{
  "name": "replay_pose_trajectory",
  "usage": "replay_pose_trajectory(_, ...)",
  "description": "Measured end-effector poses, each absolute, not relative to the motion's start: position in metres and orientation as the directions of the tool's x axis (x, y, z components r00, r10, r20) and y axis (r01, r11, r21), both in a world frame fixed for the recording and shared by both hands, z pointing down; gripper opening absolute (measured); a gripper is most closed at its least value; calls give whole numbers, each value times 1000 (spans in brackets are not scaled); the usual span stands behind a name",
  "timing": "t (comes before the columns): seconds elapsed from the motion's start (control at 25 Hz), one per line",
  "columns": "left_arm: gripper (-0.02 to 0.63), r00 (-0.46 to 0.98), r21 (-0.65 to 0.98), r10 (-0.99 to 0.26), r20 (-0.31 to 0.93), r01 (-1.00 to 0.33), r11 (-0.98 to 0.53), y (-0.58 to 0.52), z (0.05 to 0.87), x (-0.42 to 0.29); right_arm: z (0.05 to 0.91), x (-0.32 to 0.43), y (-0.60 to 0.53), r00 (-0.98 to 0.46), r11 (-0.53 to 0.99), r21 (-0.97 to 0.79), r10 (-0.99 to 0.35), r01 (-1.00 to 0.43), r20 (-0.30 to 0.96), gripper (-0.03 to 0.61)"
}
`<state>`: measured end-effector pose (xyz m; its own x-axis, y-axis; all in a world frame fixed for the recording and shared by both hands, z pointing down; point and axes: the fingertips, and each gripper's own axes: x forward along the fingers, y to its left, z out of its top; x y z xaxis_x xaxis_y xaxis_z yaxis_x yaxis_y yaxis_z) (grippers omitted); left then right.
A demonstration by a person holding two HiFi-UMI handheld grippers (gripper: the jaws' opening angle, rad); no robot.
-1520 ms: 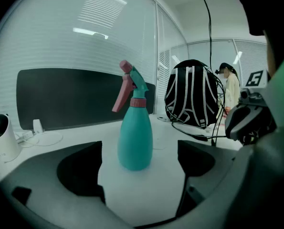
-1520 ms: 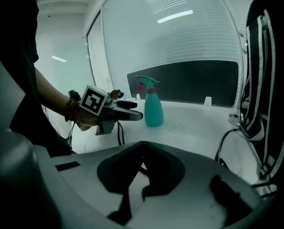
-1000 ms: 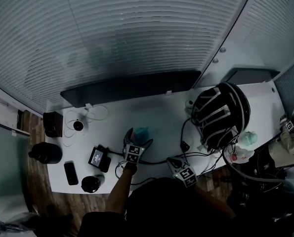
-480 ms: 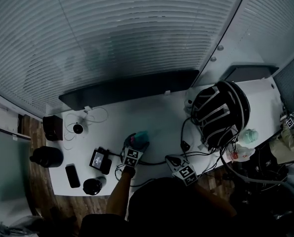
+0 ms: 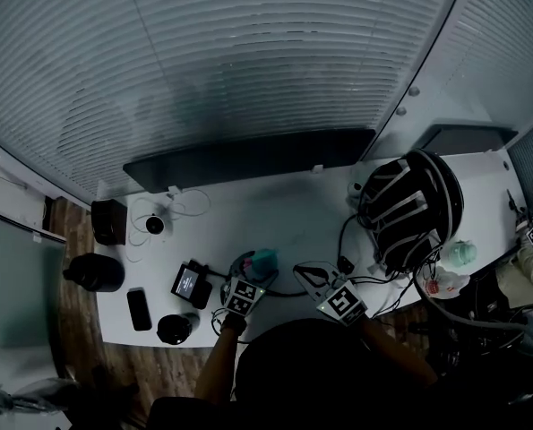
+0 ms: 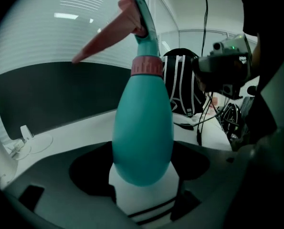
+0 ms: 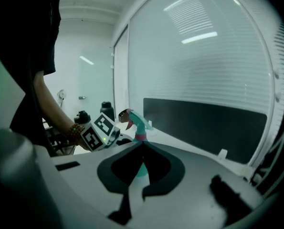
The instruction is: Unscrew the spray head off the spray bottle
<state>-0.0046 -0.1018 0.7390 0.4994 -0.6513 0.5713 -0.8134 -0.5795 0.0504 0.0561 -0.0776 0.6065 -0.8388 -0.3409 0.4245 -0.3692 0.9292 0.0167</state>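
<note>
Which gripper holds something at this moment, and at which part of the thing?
The left gripper holds the spray bottle by its lower teal body; its jaws have just been closing on it. The right gripper, jaws together, holds nothing.

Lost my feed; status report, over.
Left hand-held gripper just closed on spray bottle. Right hand-held gripper shut, empty. Spray head still on. Nothing blocking.

Desk (image 5: 275, 209) open beyond spray bottle (image 5: 264, 260), backpack (image 5: 409, 209) right
</note>
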Motion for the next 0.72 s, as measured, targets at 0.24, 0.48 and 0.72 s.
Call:
replay_pose_trajectory(0.24,380,472,-10,-594,651,-778,-629,-76,739,-5,587,30,-71,-779,976,203,-187,-79,598,70)
replay_pose_trajectory(0.48,380,434,-114,-582,687,-727,-677,-63,730,-1,593,19,-53,-673,956,222,-37,192,739,123)
replay_pose_trajectory(0.72,380,404,-181,-574,712,-685,-706,-58,721,3,613,11,-41,-599,914,256,-18,315,801,121)
